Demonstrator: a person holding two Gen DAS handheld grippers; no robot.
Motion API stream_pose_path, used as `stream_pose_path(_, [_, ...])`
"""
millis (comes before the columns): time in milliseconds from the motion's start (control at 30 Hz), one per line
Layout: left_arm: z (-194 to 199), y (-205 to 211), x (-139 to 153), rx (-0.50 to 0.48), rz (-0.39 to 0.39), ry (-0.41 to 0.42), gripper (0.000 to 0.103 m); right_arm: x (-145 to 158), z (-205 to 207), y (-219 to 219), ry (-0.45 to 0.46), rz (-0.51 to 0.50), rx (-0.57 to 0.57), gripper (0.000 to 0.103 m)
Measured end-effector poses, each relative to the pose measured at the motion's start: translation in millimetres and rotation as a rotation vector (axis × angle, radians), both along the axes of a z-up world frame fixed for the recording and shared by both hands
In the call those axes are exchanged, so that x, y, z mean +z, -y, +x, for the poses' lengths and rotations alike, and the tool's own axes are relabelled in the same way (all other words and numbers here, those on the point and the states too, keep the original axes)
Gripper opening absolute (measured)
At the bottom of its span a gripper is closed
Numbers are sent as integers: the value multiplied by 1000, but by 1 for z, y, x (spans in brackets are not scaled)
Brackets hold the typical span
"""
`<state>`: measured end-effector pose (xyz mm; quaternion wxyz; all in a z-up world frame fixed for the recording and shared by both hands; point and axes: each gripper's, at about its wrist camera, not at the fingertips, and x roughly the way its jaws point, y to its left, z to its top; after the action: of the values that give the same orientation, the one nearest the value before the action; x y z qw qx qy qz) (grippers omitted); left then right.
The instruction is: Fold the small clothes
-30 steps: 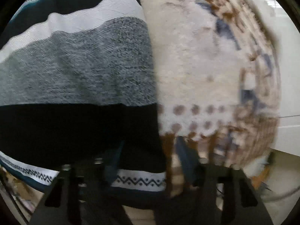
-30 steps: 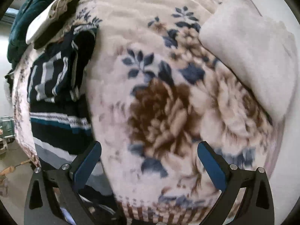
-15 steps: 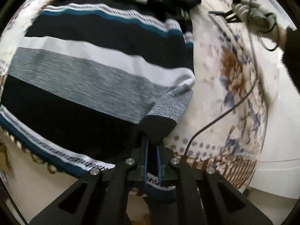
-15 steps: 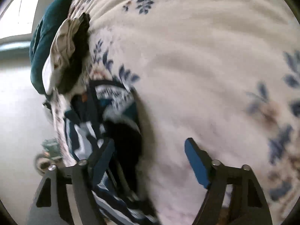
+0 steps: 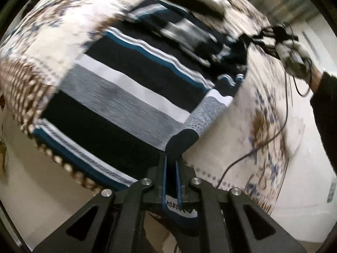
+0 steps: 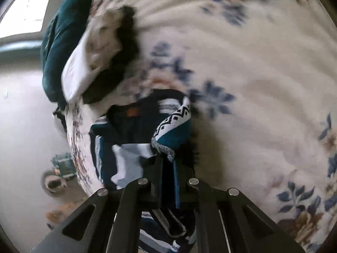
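While I hold both grippers over the bed, this is my count:

Sweaters: one, a striped knit sweater (image 5: pixel 134 97) in navy, grey, white and teal, spread on the blanket with its far end bunched.
Left gripper (image 5: pixel 171 164): jaws closed on a dark fold at the sweater's near edge, lifted off the blanket.
Right gripper (image 6: pixel 167 164): jaws closing, with a patterned teal-and-white edge of the sweater (image 6: pixel 172 126) pinched between them.
Hands: one in the left view, a gloved hand (image 5: pixel 294 52) with a dark sleeve, holding the other gripper.
Cables: one thin black cable (image 5: pixel 263 143) across the blanket.
Other cloth: a white and dark pile (image 6: pixel 94 63) and a teal cushion (image 6: pixel 56 42), though blur makes me unsure what they are.
Surface: one cream floral fleece blanket (image 6: pixel 263 84) covering the bed.
Room: pale floor (image 6: pixel 23 126), bright window (image 6: pixel 27 6).
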<state>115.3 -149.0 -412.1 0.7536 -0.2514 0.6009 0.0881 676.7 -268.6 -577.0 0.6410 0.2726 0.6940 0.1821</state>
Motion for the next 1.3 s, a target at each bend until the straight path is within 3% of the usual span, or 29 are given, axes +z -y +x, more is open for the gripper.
stream_pose_path(167, [-20,-71,3,125,-6,16,5,57,13,-78,63,-45,71,8])
stream_pose_path(367, [-35,-155,-23,199,-72,3,5,91,20,-232,123,-178,217,8])
stream_pose_path(500, [-41,-209,-50,234,-143,-21,5,85,20,-327,150,-308,286,8])
stream_pose_path(700, [-40,-278,-89,221,-164,-49,2,33,17,-432,145,-472,333,8])
stream_pose_path(833, [-42,-301,-128,202,-226,-100,2,-11,17,-456,103,-550,333,8])
stream_pose_path(933, [-45,-312,-138,217,-290,-120,3,-21,16,-452,75,-539,302,12])
stream_pose_path(967, [-46,-315,-137,217,-299,-122,5,-20,14,-449,65,-521,303,18])
stream_pose_path(1000, [-47,-317,-136,213,-310,-125,15,-15,9,-443,54,-490,303,22])
stream_pose_path(1033, [-48,-318,-134,209,-318,-136,22,-7,1,-435,50,-449,310,38])
stream_pose_path(1067, [-48,-319,-131,208,-326,-134,40,1,-8,-427,47,-430,322,58])
stream_pose_path(1100, [-50,-319,-126,206,-337,-119,53,10,-20,-417,48,-419,333,64])
stream_pose_path(1167, [-48,-320,-120,195,-354,-97,55,31,-54,-390,71,-395,358,66])
stream_pose_path(1300, [-35,-298,-124,109,-317,-142,55,49,-150,-328,75,-409,402,66])
